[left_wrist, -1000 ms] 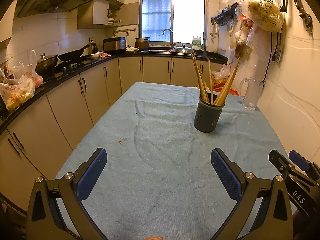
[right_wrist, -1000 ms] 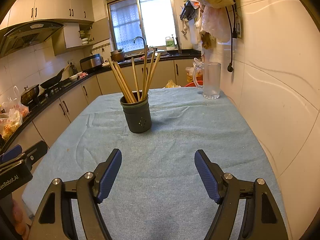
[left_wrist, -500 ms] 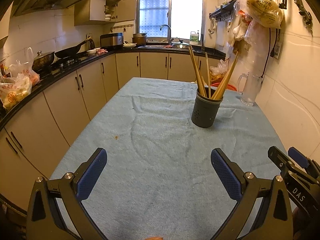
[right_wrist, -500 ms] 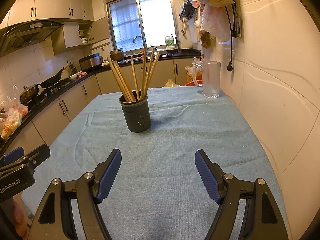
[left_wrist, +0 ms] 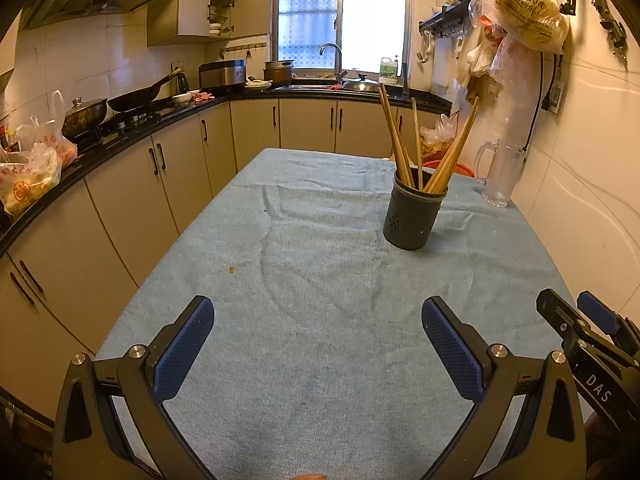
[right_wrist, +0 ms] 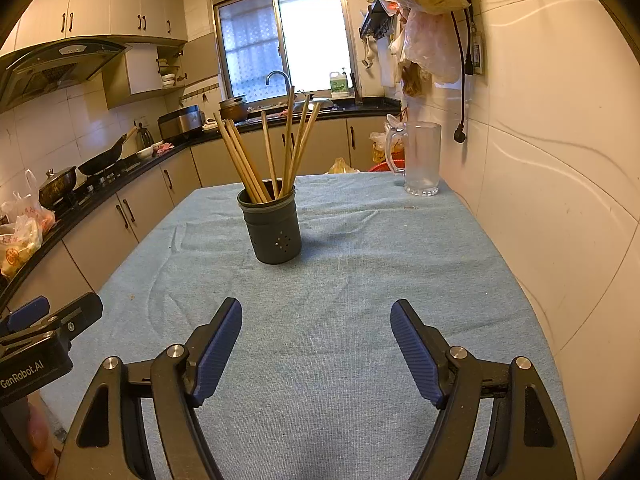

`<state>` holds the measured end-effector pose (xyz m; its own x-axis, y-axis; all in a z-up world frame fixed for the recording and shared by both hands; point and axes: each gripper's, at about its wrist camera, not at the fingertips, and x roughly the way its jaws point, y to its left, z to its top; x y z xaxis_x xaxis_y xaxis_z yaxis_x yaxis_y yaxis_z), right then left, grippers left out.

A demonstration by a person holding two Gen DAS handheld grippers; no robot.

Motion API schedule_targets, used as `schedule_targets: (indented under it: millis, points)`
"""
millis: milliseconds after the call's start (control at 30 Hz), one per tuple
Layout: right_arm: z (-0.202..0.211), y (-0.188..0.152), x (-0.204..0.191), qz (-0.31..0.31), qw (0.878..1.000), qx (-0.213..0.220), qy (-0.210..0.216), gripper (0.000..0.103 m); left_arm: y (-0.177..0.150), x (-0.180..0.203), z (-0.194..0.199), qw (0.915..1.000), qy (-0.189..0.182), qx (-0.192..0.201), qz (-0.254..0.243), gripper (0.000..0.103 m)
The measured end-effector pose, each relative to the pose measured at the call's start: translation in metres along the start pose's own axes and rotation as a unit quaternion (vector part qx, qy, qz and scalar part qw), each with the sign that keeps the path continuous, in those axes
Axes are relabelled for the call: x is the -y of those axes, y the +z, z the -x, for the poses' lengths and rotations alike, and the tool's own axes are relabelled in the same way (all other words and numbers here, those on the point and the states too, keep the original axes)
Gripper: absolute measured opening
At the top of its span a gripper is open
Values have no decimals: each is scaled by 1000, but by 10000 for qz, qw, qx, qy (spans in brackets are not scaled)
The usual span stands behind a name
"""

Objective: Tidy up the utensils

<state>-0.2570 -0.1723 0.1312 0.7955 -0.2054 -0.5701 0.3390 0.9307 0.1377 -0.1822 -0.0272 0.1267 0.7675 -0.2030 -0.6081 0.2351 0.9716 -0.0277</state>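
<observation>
A dark grey utensil holder (left_wrist: pixel 413 216) (right_wrist: pixel 274 227) stands upright on the blue cloth-covered table (left_wrist: pixel 320 280) (right_wrist: pixel 360 260), right of its middle. Several wooden chopsticks (left_wrist: pixel 416 148) (right_wrist: pixel 272 152) lean inside it. My left gripper (left_wrist: pixel 318 316) hovers open over the near end of the table with nothing between its blue pads. My right gripper (right_wrist: pixel 316 316) is open too, empty, just to the right of the left one. Each gripper shows at the edge of the other's view: the right gripper (left_wrist: pixel 580 320), the left gripper (right_wrist: pixel 56 316).
A glass mug (left_wrist: pixel 500 172) (right_wrist: pixel 420 160) stands at the far right corner by the tiled wall. Plastic bags (left_wrist: pixel 528 8) hang on that wall. Cabinets and a counter with a wok (left_wrist: pixel 136 98) and pots run along the left; a sink (left_wrist: pixel 332 84) lies below the window.
The left wrist view has shifted a little, so the holder sits slightly lower and further left in it. Both grippers stay open and nothing on the table has moved.
</observation>
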Motion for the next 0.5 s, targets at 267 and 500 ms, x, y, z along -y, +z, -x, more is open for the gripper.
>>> schedule_targets:
  millis: [267, 500]
  points:
    - [0, 0, 0, 1, 10000, -1, 2, 81, 0, 1, -1, 10000, -5, -14, -7, 103]
    - [0, 0, 0, 0, 10000, -11, 3, 82, -3, 2, -3, 10000, -22, -46, -28, 103]
